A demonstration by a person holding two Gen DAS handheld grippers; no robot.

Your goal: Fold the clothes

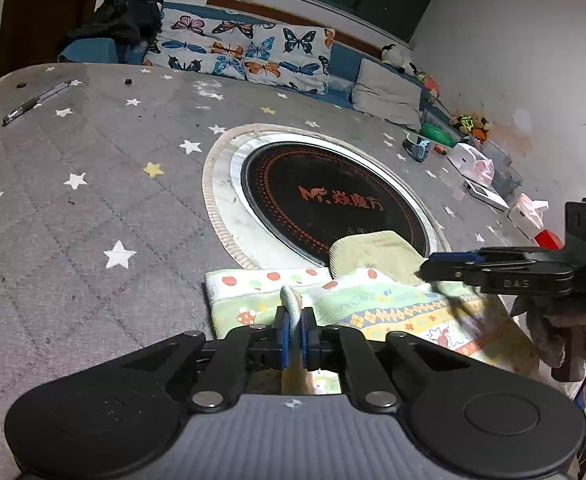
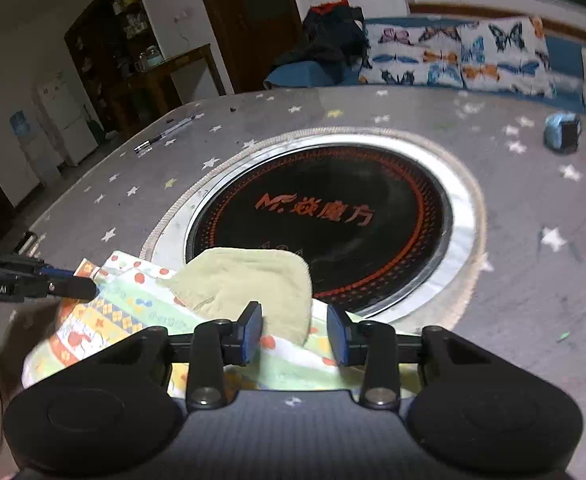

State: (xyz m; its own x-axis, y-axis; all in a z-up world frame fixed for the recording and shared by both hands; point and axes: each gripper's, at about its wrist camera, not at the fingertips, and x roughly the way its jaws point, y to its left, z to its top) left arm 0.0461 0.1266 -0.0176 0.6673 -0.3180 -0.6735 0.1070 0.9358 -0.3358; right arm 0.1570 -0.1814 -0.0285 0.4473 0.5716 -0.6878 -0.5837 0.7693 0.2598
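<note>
My left gripper (image 1: 295, 334) is pinching a raised fold of the printed cloth (image 1: 373, 300), jaws clenched on it at lower centre of the left view; my right gripper (image 2: 295, 330) is hanging over the same cloth (image 2: 133, 304) at lower centre of the right view, jaws parted and gripping nothing; the cloth is lying at the near edge of the table (image 1: 73, 220), its yellow lining (image 2: 249, 280) turned up and overlapping the black hob (image 2: 325, 216) at centre; a pen (image 1: 37, 102) is lying at upper left, well apart.
</note>
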